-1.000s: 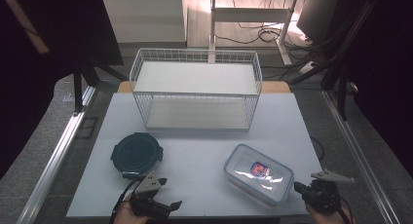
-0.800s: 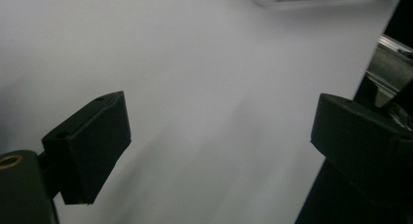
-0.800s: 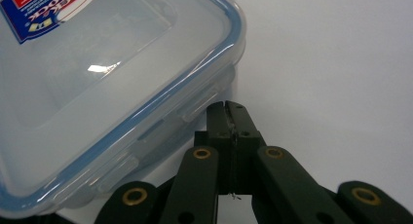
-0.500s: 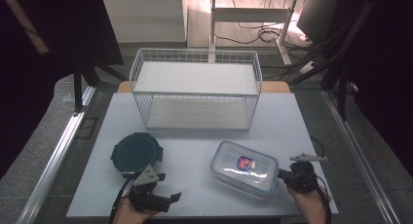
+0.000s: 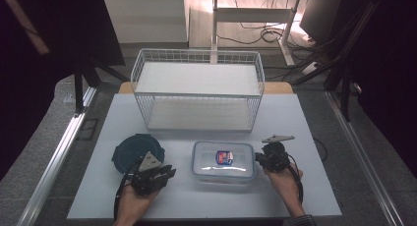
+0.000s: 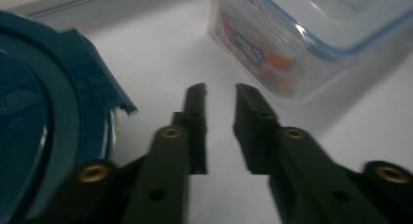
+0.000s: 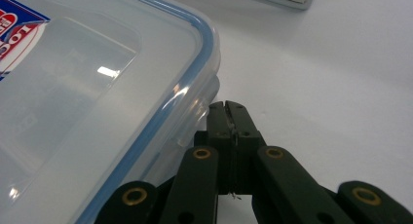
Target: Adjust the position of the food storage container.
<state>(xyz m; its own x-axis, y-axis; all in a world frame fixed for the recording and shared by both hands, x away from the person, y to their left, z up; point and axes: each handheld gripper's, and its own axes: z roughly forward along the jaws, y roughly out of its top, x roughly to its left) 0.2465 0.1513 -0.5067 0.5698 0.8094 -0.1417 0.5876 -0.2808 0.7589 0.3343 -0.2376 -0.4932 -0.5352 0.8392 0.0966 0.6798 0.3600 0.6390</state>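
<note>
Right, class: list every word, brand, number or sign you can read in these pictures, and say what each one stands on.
No text can be read for certain.
Sticker on the clear container lid: red, white and blue, with print too small and blurred to read.
Same sticker in the right gripper view: white letters on red, cut off at the edge, not readable.
Round blue lid: no print visible.
Wire basket: none.
</note>
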